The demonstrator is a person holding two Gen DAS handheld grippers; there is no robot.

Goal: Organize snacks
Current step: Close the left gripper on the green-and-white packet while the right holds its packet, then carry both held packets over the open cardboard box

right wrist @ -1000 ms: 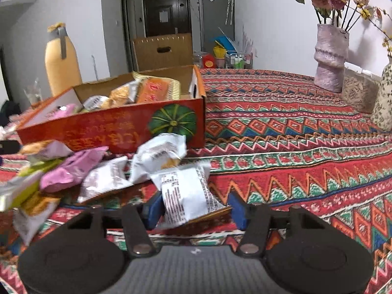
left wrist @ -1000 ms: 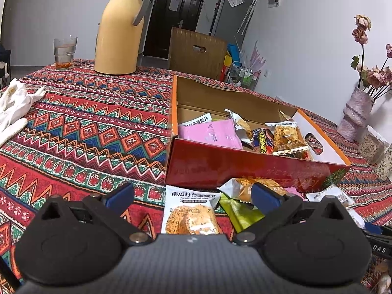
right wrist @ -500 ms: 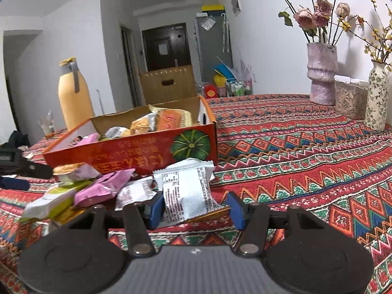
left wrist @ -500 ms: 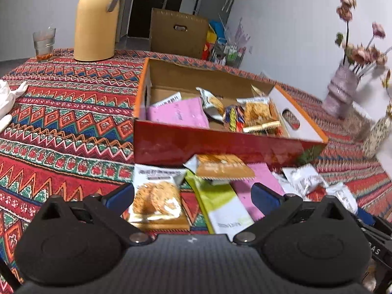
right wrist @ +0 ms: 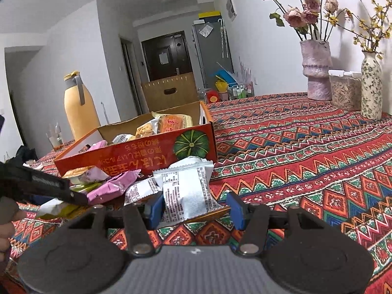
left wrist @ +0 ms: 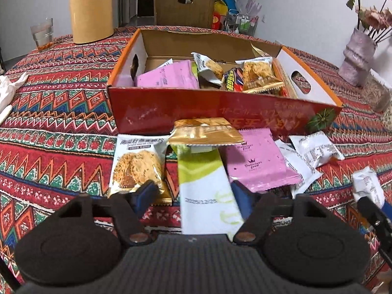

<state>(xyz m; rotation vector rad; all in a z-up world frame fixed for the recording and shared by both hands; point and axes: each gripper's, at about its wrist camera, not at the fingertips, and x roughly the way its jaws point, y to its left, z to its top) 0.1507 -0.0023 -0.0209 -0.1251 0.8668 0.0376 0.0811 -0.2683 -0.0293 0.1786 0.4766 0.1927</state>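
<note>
An open red cardboard box (left wrist: 220,112) holding several snack packets stands on the patterned tablecloth. In front of it lie a cookie packet (left wrist: 136,166), a gold packet (left wrist: 203,132), a pink packet (left wrist: 254,164) and white packets (left wrist: 316,149). My left gripper (left wrist: 193,193) is closing around a green-and-white packet (left wrist: 205,186). The right pad is almost at the packet's edge and the left pad stands clear of it. My right gripper (right wrist: 194,208) is shut on a white snack packet (right wrist: 188,191), just right of the pile and in front of the box (right wrist: 137,152).
A yellow thermos (left wrist: 90,9) and a glass (left wrist: 42,34) stand behind the box on the left. A white cloth (left wrist: 7,90) lies at the left edge. Two flower vases (right wrist: 316,71) (right wrist: 371,88) and a clear jar (right wrist: 344,90) stand at the far right.
The left gripper has come in over the packets in front of the box, and its jaws have narrowed around the green-and-white packet. The right gripper has shifted, still gripping the white packet.
</note>
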